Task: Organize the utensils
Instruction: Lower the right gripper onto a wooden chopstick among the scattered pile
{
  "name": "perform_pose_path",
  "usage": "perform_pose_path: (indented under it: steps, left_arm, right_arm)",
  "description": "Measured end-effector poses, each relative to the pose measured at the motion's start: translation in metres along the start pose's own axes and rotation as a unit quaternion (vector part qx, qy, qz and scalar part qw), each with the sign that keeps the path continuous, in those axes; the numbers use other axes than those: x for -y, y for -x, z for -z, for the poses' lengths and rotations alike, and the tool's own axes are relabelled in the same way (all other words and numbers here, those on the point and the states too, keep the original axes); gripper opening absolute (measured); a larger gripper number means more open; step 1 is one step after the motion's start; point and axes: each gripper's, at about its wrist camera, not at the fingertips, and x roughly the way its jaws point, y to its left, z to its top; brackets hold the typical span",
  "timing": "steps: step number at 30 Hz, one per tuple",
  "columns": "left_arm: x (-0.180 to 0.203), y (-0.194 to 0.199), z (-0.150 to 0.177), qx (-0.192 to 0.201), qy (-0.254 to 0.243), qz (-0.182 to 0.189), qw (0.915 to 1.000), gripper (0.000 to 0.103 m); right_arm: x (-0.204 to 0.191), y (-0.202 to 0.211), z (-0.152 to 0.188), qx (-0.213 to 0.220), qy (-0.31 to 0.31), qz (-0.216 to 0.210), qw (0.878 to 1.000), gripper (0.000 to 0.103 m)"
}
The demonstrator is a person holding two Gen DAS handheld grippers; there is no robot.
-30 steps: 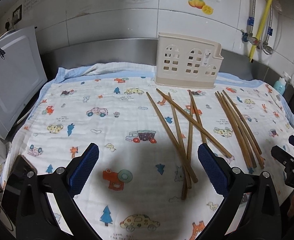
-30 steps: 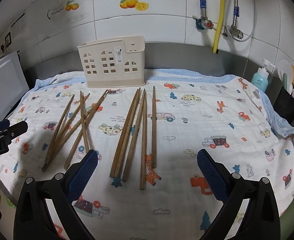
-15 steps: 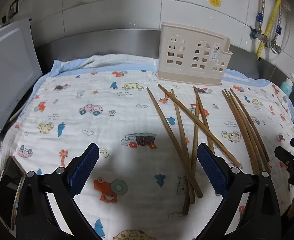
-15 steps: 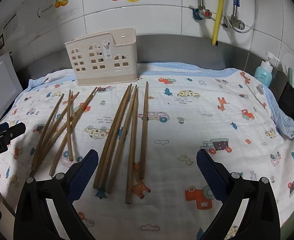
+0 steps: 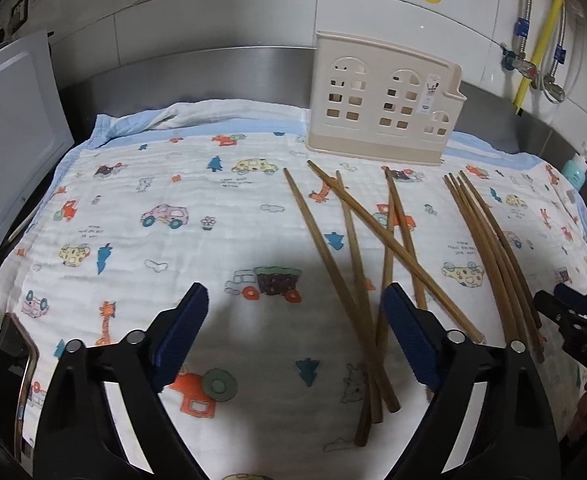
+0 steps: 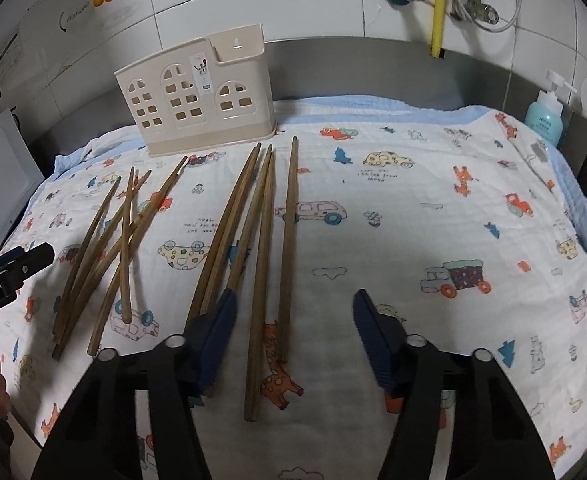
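Note:
Several brown wooden chopsticks lie on a cartoon-print cloth [image 5: 165, 264] in two groups. A crossed pile [image 5: 357, 256] [image 6: 113, 248] is on the left and a straighter bundle [image 5: 493, 248] [image 6: 253, 224] on the right. A beige perforated utensil caddy [image 5: 385, 100] [image 6: 201, 96] stands behind them. My left gripper [image 5: 295, 336] hovers low over the crossed pile, its jaws closing; the pile's near ends lie just inside its right pad, untouched. My right gripper [image 6: 295, 336] is closing around two chopsticks of the bundle without pressing them; its left pad covers the other sticks.
A white appliance door [image 5: 9, 140] stands at the left edge and a phone [image 5: 9, 364] lies at the near left corner. A blue soap bottle [image 6: 545, 116] and wall pipes [image 6: 437, 4] are at the back right. A steel backsplash runs behind the cloth.
Both grippers have come forward and lower toward the chopsticks. The right jaws have narrowed to about half their width; the left jaws have narrowed slightly.

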Motion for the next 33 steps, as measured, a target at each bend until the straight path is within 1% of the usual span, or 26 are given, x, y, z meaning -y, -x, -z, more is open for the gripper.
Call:
perform_pose_path:
  steps: [3, 4, 6, 8, 13, 16, 18, 22, 25, 27, 29, 33]
  left_arm:
    - [0.005, 0.000, -0.002, -0.002, 0.003, 0.007, 1.0000, 0.078]
    - [0.008, 0.000, -0.002, -0.002, 0.001, 0.010, 0.9999, 0.078]
    - [0.014, 0.000, -0.004, -0.002, -0.003, 0.012, 0.9999, 0.072]
    - [0.017, -0.001, -0.006, -0.005, 0.001, 0.021, 0.9998, 0.071]
    - [0.017, -0.002, -0.008, -0.005, 0.000, 0.014, 0.9999, 0.071]
    - [0.013, -0.002, -0.007, -0.006, 0.002, 0.009, 0.9999, 0.071]
    - [0.007, -0.004, -0.007, -0.010, 0.007, 0.003, 0.9999, 0.071]
    - [-0.004, -0.003, -0.006, -0.008, 0.012, -0.002, 0.9999, 0.071]
    - [-0.014, -0.003, -0.005, -0.010, 0.019, -0.007, 0.9997, 0.071]
    - [-0.021, -0.003, -0.004, -0.011, 0.024, -0.007, 0.9996, 0.071]
    - [-0.025, -0.003, -0.003, -0.012, 0.025, -0.007, 0.9996, 0.071]
    - [-0.035, -0.005, 0.000, -0.016, 0.036, -0.002, 0.9992, 0.071]
  right_arm:
    - [0.000, -0.002, 0.000, -0.003, -0.002, -0.008, 1.000, 0.044]
    - [0.001, -0.002, 0.000, -0.004, -0.004, -0.009, 1.000, 0.043]
    - [0.001, -0.003, 0.000, -0.005, -0.006, -0.013, 1.000, 0.035]
    - [0.000, -0.004, -0.001, -0.006, -0.009, -0.019, 1.000, 0.035]
    - [-0.005, -0.001, -0.002, 0.002, 0.000, -0.023, 1.000, 0.034]
    - [-0.008, 0.004, -0.004, 0.013, -0.006, -0.049, 0.999, 0.034]
    - [-0.018, 0.008, -0.006, 0.017, 0.004, -0.069, 0.997, 0.034]
    - [-0.050, 0.013, -0.010, 0.024, 0.041, -0.112, 0.993, 0.034]
    - [-0.075, 0.008, -0.012, 0.022, 0.070, -0.130, 0.989, 0.034]
    - [-0.088, 0.003, -0.012, 0.019, 0.084, -0.134, 0.987, 0.034]
    - [-0.096, -0.002, -0.012, 0.015, 0.096, -0.129, 0.987, 0.034]
    - [-0.104, -0.014, -0.014, 0.004, 0.107, -0.123, 0.987, 0.031]
